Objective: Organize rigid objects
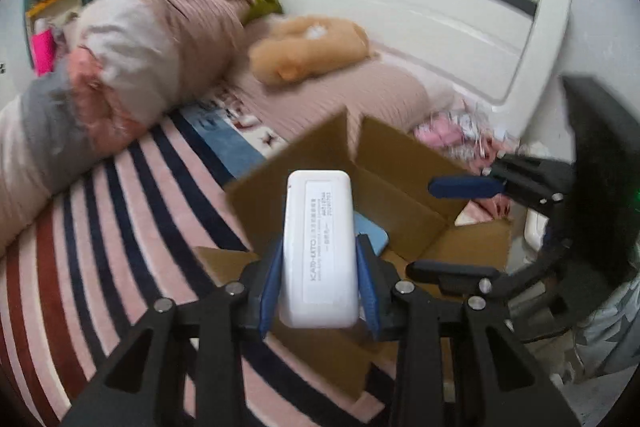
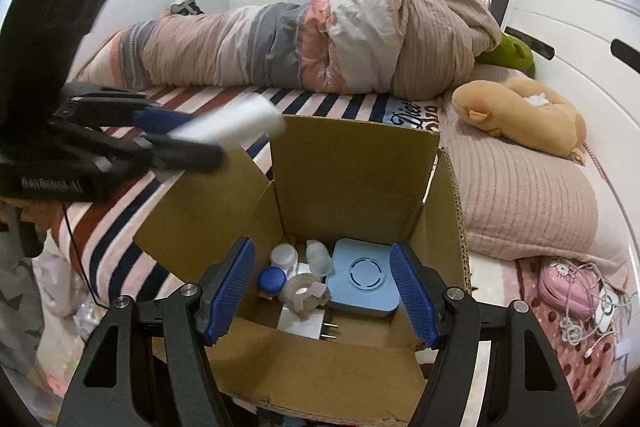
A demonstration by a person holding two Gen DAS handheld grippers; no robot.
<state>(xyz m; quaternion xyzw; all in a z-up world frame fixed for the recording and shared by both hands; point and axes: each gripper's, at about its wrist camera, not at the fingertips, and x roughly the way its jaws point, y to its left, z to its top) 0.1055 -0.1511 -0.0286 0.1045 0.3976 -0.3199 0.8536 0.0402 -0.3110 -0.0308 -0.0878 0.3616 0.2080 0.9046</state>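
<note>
My left gripper (image 1: 319,281) is shut on a white rectangular device (image 1: 319,247) with a label, held above the near-left rim of an open cardboard box (image 1: 404,187). It shows blurred in the right wrist view (image 2: 232,127), with the left gripper (image 2: 180,135) at the box's left flap. My right gripper (image 2: 322,291) is open and empty, hovering over the box (image 2: 352,163). Inside lie a light blue square device (image 2: 362,285), a white plug adapter (image 2: 308,323), a blue-capped jar (image 2: 272,279) and small clear bottles (image 2: 316,259). The right gripper also shows in the left wrist view (image 1: 460,227).
The box sits on a bed with a striped blanket (image 1: 120,227). A rolled duvet (image 2: 300,43) lies behind it, a tan plush toy (image 2: 520,115) and pink pillow (image 2: 520,195) to the right. A white headboard (image 1: 400,7) stands beyond. A pink phone with cables (image 2: 564,287) lies right.
</note>
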